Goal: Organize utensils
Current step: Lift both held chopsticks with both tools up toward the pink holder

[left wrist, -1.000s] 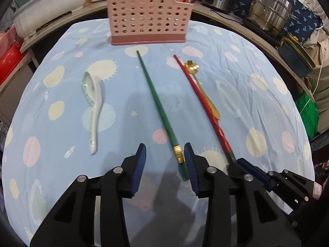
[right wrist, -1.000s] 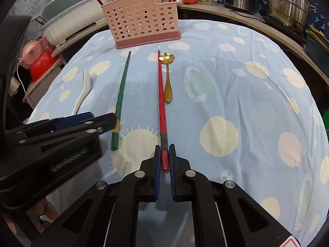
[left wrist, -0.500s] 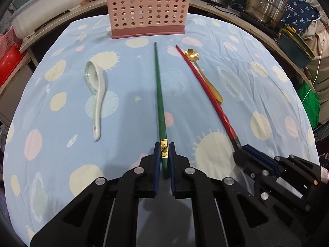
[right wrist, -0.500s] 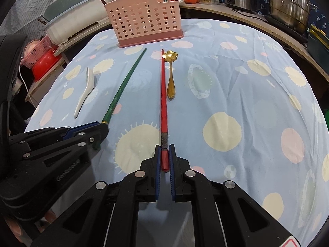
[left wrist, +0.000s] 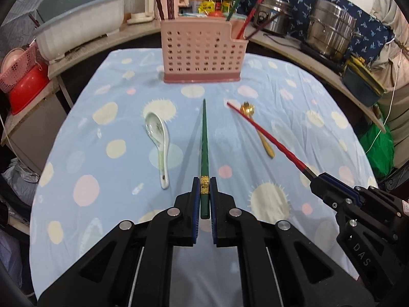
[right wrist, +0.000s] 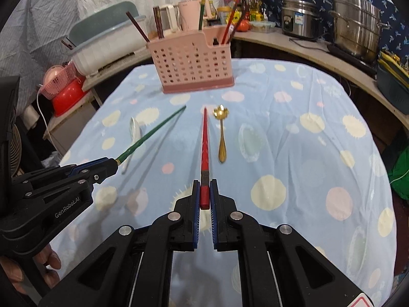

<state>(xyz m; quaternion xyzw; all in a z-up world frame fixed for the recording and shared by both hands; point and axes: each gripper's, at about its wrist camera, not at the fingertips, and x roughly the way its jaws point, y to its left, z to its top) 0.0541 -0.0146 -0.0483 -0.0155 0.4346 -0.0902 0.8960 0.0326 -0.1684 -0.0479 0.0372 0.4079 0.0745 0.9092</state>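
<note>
My left gripper [left wrist: 204,188] is shut on the thick end of a green chopstick [left wrist: 204,138], which is raised off the cloth and points toward the pink holder [left wrist: 202,51]. My right gripper [right wrist: 204,192] is shut on the end of a red chopstick [right wrist: 204,140], also lifted above its shadow. In the right wrist view the left gripper [right wrist: 112,165] shows at the left with the green chopstick [right wrist: 150,133] sticking out. A white ceramic spoon [left wrist: 158,138] and a gold spoon [left wrist: 255,122] lie flat on the blue spotted tablecloth [left wrist: 294,117].
The pink holder [right wrist: 191,61] at the table's far end holds several chopsticks. Behind it a counter carries a basin [left wrist: 81,25], steel pots [left wrist: 329,30] and bottles. A red bowl and pink basket [left wrist: 23,76] sit at the left. A hand [right wrist: 38,268] grips the left gripper.
The left gripper closed on the green chopstick and lifted it. Both grippers have risen, so both chopsticks now hang above the cloth, and the holder looks farther away.
</note>
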